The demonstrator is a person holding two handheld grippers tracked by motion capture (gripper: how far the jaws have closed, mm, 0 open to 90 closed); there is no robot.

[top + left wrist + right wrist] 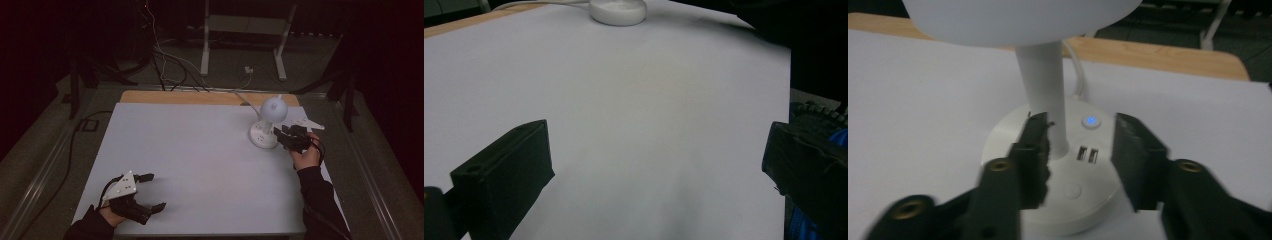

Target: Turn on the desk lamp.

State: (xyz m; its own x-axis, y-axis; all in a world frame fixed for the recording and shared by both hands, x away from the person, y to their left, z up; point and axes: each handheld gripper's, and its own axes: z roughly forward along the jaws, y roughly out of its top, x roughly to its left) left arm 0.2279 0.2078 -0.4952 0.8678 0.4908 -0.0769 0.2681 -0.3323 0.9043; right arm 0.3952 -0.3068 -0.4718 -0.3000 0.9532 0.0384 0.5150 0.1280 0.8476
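Note:
A white desk lamp (273, 110) with a round head stands on its disc base (262, 137) at the back right of the white table (200, 150). My right gripper (280, 133) is open at the base's right side. In the right gripper view the gripper (1080, 125) has one jaw beside the stem (1045, 95) and the other to the right of a lit blue button (1090, 120), above two USB ports (1087, 155). My left gripper (156, 191) rests open near the front left corner, holding nothing. The left gripper view shows this gripper (659, 150) spread wide over bare table, the lamp base (618, 10) far off.
A white cable (241, 96) runs from the lamp over the wooden strip (200, 97) at the table's back edge. Behind the table, a white metal stand (245, 30) and loose cables (165, 65) sit on the dark floor. The table's right edge lies close to my right forearm (315, 195).

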